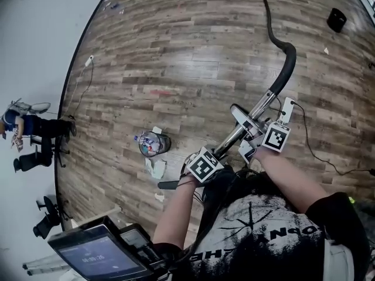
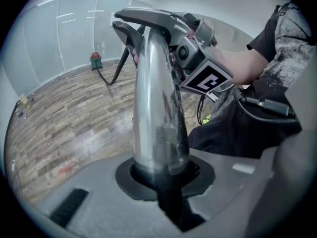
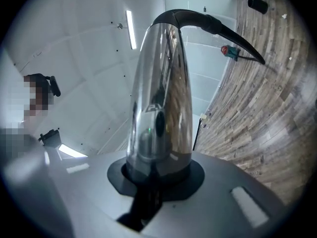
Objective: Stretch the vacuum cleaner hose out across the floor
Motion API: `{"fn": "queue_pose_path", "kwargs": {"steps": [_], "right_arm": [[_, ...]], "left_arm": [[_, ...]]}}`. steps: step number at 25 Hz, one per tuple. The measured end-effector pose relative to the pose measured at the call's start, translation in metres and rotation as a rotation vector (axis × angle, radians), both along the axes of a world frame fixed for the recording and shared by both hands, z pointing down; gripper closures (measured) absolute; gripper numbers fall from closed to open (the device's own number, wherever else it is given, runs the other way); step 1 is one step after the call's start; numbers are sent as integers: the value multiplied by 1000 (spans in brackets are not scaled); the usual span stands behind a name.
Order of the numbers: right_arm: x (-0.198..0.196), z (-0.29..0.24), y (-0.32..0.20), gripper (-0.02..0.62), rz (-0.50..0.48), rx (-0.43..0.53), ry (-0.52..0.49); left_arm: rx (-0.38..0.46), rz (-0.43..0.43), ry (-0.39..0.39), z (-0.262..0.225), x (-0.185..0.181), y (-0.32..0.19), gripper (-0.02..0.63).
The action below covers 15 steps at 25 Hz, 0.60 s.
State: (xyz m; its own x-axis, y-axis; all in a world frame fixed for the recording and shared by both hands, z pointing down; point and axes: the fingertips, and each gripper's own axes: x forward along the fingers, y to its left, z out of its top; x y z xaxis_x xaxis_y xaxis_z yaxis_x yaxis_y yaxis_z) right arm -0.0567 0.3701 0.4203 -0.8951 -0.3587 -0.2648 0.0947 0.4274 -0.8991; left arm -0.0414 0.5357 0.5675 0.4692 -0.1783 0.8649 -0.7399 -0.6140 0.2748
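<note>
Head view alone: black hose (image 1: pixel 285 63) runs from chrome wand (image 1: pixel 258 113) away over floor.
Left tool (image 2: pixel 163 177) clamped on wand; right tool (image 3: pixel 156 175) clamped on it nearer hose.
Gripper views add red canister (image 2: pixel 95 61) by far wall.
Wood-plank floor (image 1: pixel 176 40), white walls.

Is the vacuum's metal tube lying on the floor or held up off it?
Held up: left gripper and right gripper are both shut on the metal tube, with the wood floor well below it.
</note>
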Motion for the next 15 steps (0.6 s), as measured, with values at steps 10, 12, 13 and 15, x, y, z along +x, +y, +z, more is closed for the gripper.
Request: {"fn": "queue_pose_path", "kwargs": {"steps": [10, 12, 13, 15], "right_arm": [[-25, 0, 56, 540, -16, 47, 59], [-36, 1, 69, 540, -15, 35, 66], [-41, 1, 74, 540, -15, 31, 70], [-54, 1, 86, 539, -18, 21, 72]], "left_arm": [[33, -9, 76, 6, -12, 51, 535], [31, -8, 86, 7, -21, 64, 535], [31, -9, 90, 7, -26, 69, 535], [27, -12, 101, 9, -36, 81, 535]]}}
